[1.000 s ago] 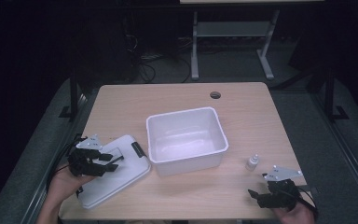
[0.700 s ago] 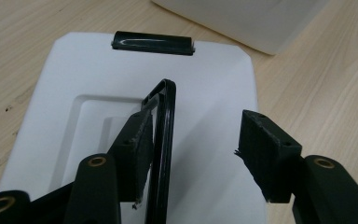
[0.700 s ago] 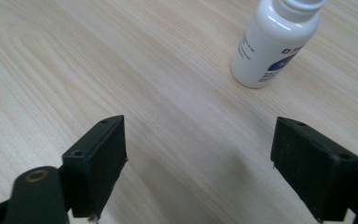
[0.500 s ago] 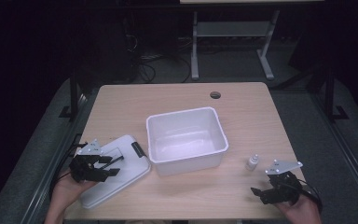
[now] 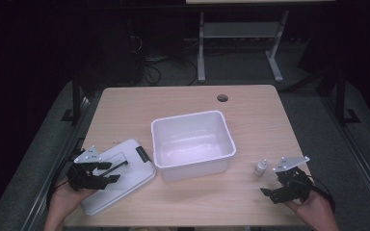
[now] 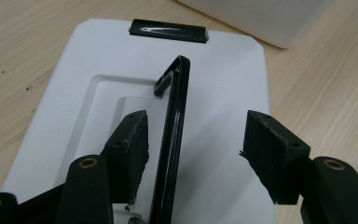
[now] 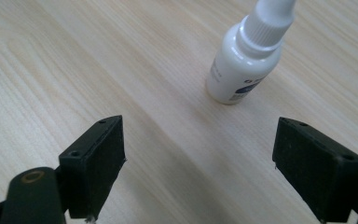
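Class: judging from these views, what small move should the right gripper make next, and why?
Probably ease the right gripper forward around the small white bottle: its jaws stand open, and the bottle stands upright just beyond them, untouched.

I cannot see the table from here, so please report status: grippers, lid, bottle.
Left gripper open, jaws just widened, astride raised black handle of white lid. Right gripper open, dropper bottle upright ahead, untouched. Nothing in the way.

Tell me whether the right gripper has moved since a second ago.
Yes. The right gripper has drawn back toward the table's near edge, away from the small bottle.
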{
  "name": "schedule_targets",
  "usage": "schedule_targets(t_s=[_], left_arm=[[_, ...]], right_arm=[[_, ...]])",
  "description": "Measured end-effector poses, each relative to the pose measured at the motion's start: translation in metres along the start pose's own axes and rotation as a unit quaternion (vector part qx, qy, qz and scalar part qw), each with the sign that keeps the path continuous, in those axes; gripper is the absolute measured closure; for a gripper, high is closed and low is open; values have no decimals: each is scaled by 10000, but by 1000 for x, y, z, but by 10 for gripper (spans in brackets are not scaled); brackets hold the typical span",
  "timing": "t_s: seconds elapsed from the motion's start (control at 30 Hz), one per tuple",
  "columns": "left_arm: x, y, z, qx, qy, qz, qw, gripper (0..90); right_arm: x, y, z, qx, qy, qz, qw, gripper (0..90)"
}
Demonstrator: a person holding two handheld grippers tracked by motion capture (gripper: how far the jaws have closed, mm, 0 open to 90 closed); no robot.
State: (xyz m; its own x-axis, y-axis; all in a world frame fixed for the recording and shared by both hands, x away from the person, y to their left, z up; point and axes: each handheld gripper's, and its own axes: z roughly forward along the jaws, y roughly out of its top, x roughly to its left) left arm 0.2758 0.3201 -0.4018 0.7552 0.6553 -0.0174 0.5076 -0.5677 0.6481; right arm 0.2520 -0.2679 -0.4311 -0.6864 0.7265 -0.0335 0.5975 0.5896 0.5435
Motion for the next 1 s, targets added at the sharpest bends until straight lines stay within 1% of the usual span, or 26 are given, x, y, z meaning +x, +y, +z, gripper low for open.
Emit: schedule_targets(t_s=[0.03, 0.17, 0.2, 0.33, 0.37, 0.4, 0.63, 0.73, 0.87, 0.93, 0.97, 1.0], left_arm=[[0, 0, 0, 1, 1, -1, 10000, 394], [0, -1, -1, -17, -10, 57, 10000, 394], [0, -1, -1, 18, 8, 62, 10000, 394], [1, -2, -1, 1, 17, 25, 10000, 387], [1, -2, -2, -3, 16, 30, 10000, 387], [1, -2, -2, -23, 22, 34, 10000, 387], [3, -3, -1, -29, 44, 18, 10000, 387], [3, -3, -1, -34, 49, 2, 10000, 387], [3, -3, -2, -21, 49, 9, 10000, 386], [3, -3, -2, -12, 50, 2, 10000, 384], [3, -3, -2, -15, 45, -6, 10000, 384], [3, -3, -2, -16, 45, -4, 10000, 384]], right_arm=[[-1, 1, 0, 3, -16, -17, 10000, 163], [-5, 5, 0, 28, 65, -37, 10000, 162], [-6, 6, 0, 36, 90, -56, 9999, 163], [-8, 12, 2, 193, 150, -146, 9996, 164], [-9, 14, 2, 200, 146, -204, 9995, 165], [-11, 18, 1, 293, 174, -240, 9991, 167], [-18, 28, 1, 398, 191, -326, 9985, 169], [-19, 32, 1, 497, 220, -368, 9978, 170], [-20, 40, 2, 654, 255, -526, 9962, 172], [-20, 43, 3, 724, 249, -550, 9955, 172], [-21, 45, 3, 753, 263, -569, 9952, 180], [-22, 47, 3, 800, 291, -628, 9944, 214]])
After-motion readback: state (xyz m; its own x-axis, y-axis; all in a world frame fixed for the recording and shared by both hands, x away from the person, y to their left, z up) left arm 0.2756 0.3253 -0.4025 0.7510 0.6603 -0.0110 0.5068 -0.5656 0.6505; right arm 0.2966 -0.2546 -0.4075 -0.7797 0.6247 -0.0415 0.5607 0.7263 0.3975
